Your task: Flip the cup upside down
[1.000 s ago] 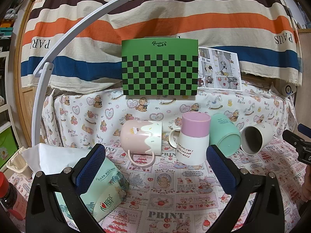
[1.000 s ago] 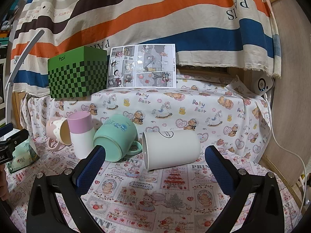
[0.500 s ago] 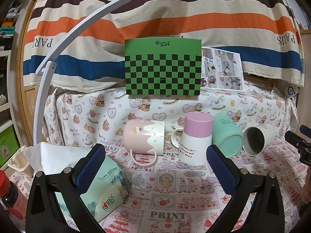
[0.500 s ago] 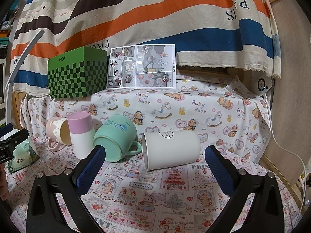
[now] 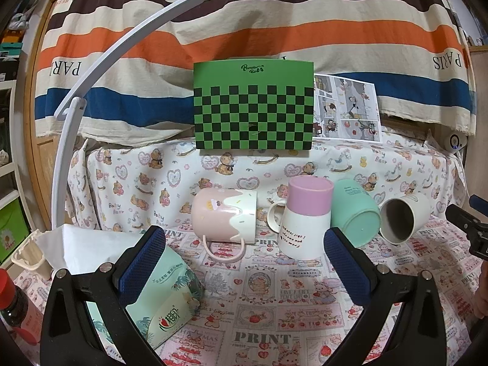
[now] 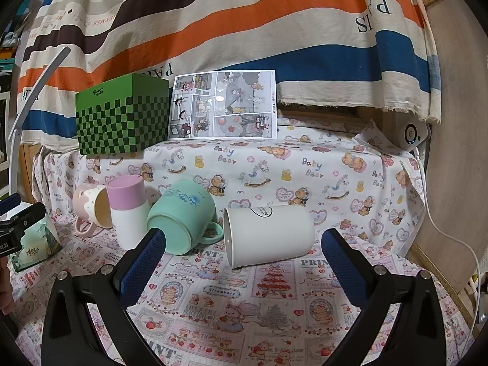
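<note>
Both tongs are released and grasp nothing. The left tongs [image 5: 245, 244] hover in front of the pink-and-white mug [image 5: 306, 218], which stands inverted. Left of it the pink drip-glaze mug [image 5: 224, 216] lies on its side. To its right, the teal mug [image 6: 183, 216] and the white cup [image 6: 268, 235] lie sideways on the surface [image 6: 244, 305], the cup between the right tongs [image 6: 242, 254].

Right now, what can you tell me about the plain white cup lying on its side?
The white cup is a smooth, glossy cylinder that looks ceramic, with a small round black logo on its wall. No handle shows. It lies on its side on the printed tablecloth, its open mouth turned towards the teal mug next to it. Seen from the left gripper's camera, its inside looks dark and empty. Neither gripper touches it; the right gripper is open in front of it.
</note>
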`<control>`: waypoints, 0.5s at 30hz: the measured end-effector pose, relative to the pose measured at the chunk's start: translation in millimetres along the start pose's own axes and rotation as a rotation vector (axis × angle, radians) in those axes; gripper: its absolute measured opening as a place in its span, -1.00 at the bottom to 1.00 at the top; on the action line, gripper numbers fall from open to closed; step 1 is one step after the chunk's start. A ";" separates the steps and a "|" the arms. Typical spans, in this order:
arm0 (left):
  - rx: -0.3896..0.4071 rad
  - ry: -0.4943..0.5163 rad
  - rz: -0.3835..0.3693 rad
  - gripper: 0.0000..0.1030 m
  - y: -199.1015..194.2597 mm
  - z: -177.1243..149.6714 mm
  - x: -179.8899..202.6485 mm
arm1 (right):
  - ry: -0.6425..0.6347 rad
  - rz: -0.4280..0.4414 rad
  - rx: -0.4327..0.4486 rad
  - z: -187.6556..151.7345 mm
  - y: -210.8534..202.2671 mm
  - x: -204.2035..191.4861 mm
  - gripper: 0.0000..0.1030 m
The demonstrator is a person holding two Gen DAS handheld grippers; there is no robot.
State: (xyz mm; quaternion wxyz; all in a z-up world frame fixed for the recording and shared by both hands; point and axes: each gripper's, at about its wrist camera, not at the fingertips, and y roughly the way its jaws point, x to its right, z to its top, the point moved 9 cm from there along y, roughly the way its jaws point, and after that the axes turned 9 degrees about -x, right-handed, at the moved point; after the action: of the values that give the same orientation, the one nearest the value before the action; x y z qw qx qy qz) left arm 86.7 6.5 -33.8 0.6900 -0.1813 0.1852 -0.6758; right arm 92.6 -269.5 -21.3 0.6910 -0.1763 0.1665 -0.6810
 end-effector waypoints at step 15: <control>-0.004 -0.001 -0.004 1.00 -0.4 -1.2 1.6 | 0.003 -0.010 -0.006 -1.3 1.7 -1.2 1.00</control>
State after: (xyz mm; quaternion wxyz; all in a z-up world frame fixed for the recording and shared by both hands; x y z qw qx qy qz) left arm 85.8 4.9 -34.7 0.6882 -0.1834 0.1861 -0.6768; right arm 93.5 -268.3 -23.2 0.6868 -0.1782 0.1690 -0.6842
